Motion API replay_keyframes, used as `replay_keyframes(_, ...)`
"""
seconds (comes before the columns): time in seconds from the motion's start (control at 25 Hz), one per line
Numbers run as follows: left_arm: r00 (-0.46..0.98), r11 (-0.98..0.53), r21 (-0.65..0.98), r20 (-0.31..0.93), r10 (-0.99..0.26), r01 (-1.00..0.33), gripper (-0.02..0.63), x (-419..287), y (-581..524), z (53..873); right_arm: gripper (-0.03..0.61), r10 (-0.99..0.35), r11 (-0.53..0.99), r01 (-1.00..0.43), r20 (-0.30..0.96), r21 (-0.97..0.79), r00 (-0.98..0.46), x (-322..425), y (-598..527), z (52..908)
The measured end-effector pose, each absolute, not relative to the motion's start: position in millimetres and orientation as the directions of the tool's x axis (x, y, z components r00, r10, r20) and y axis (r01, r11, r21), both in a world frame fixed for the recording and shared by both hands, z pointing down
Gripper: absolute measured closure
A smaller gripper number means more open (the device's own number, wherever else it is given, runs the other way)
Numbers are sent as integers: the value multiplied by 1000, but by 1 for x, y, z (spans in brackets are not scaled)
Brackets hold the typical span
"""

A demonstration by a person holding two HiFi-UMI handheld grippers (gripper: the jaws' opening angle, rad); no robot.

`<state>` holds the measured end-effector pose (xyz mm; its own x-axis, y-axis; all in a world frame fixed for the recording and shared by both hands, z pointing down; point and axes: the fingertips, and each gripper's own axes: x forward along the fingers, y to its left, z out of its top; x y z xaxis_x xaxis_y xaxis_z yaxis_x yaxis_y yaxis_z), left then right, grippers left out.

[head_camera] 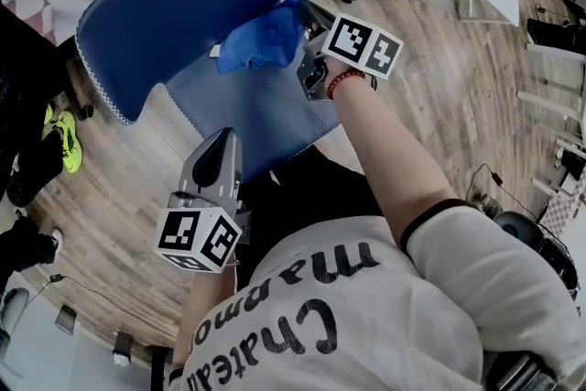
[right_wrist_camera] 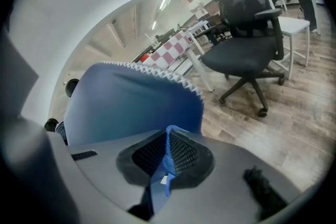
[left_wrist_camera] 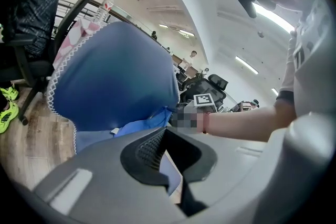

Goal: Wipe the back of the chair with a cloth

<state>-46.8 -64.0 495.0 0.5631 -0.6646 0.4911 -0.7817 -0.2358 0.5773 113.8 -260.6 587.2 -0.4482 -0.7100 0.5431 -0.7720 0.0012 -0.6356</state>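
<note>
Two grippers [head_camera: 218, 146] [head_camera: 309, 25], one cloth [head_camera: 259, 41], one chair [head_camera: 174, 9]

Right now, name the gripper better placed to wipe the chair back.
Right. The right gripper grips the blue cloth at the chair back; the left gripper holds nothing, farther from it.

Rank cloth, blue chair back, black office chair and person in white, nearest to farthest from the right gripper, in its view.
1. Cloth: pinched in the right gripper.
2. Chair back: directly ahead, left.
3. Office chair: upper right, well beyond.
4. Person: farthest, top background.
</note>
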Motion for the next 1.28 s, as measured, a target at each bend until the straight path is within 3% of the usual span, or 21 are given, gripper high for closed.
replay_keyframes(0.48,490,-116,592,524,-697,-798,609,-174,-6,515,552,-532,135,-722,565,-679,-631,-96,-196,620)
replay_keyframes(0.8,436,-64,577,535,-724,-814,609,-252,16,524,552,-332,262,-704,624,-660,-708,-210,-120,652)
replay_keyframes(1.04,384,-7,564,553,-739,-826,609,-268,21,533,552,-271,352,-713,664,-606,-697,-217,-110,675)
replay_keyframes(1.28,386,21,586,561,-732,-810,609,-232,13,543,552,-398,371,-781,674,-502,-622,-152,-171,681)
